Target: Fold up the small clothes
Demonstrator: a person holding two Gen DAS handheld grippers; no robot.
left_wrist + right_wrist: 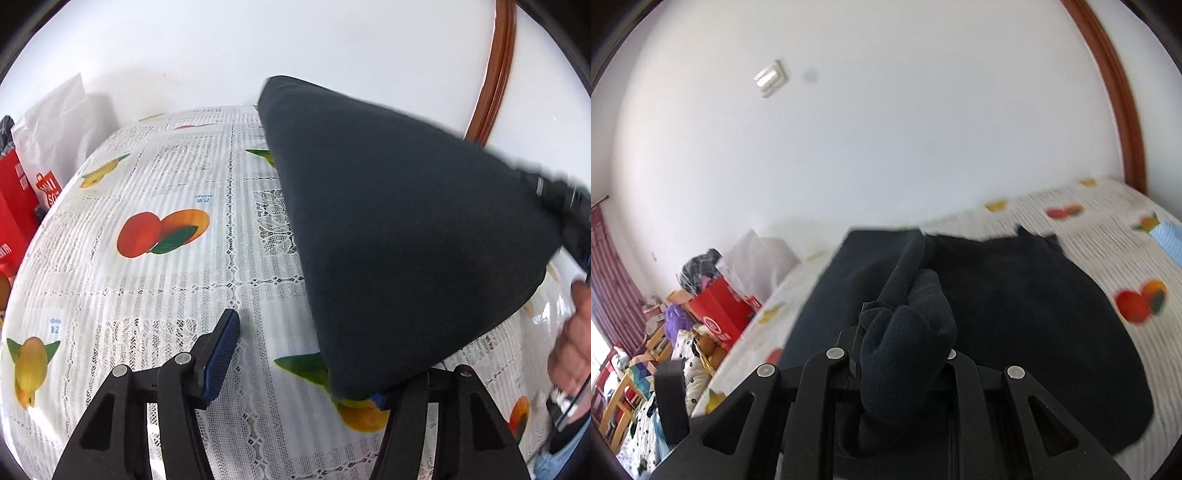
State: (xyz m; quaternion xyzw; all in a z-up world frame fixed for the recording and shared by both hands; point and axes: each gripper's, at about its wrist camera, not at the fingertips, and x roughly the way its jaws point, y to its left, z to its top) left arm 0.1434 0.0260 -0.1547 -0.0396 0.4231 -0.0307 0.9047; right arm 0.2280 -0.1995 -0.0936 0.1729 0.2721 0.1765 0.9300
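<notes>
Dark garment mid-lift over the fruit tablecloth

Left gripper (306, 362) sits spread wide, empty, its right finger hidden under the dark garment (399, 229), which stretches from there up to the right gripper (897, 347), clamped on a bunched fold; the far corner points toward the wall.

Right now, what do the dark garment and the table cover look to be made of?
The dark garment looks like a soft matte knit, probably cotton jersey: fine ribbing shows where the right gripper bunches it. The table cover looks like glossy plastic printed with fruit and a lace pattern, likely vinyl: it gives off sheen. The left gripper is open.
</notes>
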